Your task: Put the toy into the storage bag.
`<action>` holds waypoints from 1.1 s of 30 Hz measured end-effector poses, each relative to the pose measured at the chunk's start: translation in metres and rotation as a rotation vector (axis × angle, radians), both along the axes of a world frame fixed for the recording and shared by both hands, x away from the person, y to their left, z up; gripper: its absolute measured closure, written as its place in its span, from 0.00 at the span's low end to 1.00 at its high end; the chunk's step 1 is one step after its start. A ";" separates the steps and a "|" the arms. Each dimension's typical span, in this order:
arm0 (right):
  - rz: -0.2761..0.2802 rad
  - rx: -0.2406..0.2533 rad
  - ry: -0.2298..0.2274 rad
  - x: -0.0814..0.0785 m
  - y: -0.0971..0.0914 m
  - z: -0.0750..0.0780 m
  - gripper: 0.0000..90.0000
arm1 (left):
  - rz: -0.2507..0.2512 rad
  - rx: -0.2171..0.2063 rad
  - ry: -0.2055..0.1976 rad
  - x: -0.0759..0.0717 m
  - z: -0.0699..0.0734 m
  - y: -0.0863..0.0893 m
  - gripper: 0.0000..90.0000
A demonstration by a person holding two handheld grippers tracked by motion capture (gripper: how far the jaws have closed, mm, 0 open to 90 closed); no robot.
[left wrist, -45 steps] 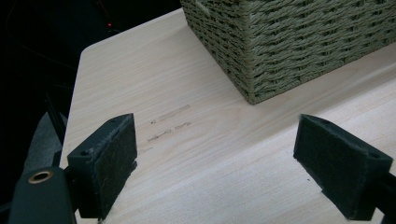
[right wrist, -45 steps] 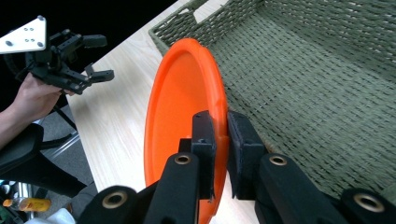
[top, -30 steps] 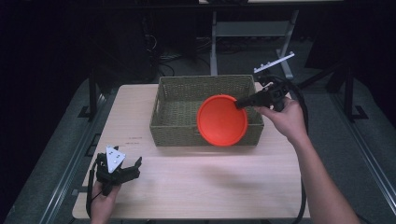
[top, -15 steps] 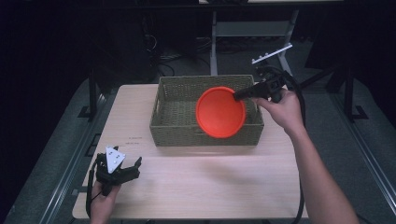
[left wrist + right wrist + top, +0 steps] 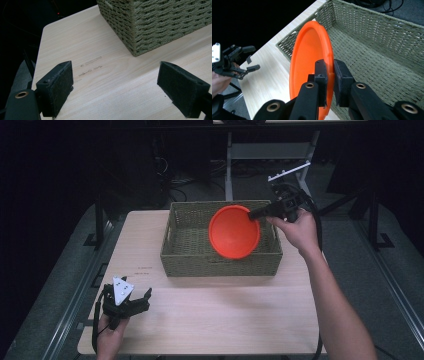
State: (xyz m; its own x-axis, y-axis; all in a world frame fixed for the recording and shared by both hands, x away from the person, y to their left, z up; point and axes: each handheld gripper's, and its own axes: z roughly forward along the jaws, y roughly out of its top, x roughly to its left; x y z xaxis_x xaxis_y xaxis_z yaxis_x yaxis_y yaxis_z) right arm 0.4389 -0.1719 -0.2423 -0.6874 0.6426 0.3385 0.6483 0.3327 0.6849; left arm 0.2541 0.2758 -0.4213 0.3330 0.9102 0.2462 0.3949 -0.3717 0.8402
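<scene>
Though tilted, plate [image 5: 310, 57] between right claw [image 5: 330, 72]

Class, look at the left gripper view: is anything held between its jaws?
No: the left gripper stands open over the bare table, nothing between its pads.

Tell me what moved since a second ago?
The right claw, shut on the rim of the orange plate, carried it toward the far left, over the woven basket, and tipped it more upright. The left claw stayed open near the table's near-left corner, and the basket stayed put.
</scene>
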 end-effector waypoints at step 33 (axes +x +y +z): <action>-0.127 0.017 0.030 0.031 -0.004 -0.021 0.91 | -0.012 -0.001 -0.001 -0.001 0.000 -0.003 0.14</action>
State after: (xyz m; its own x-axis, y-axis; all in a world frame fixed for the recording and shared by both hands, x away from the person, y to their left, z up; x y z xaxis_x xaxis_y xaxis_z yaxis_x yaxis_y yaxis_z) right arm 0.4697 -0.1757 -0.2631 -0.5898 0.7179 0.3697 0.7051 0.2347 0.6691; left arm 0.2533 0.2729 -0.4211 0.3436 0.9064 0.2459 0.3892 -0.3757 0.8411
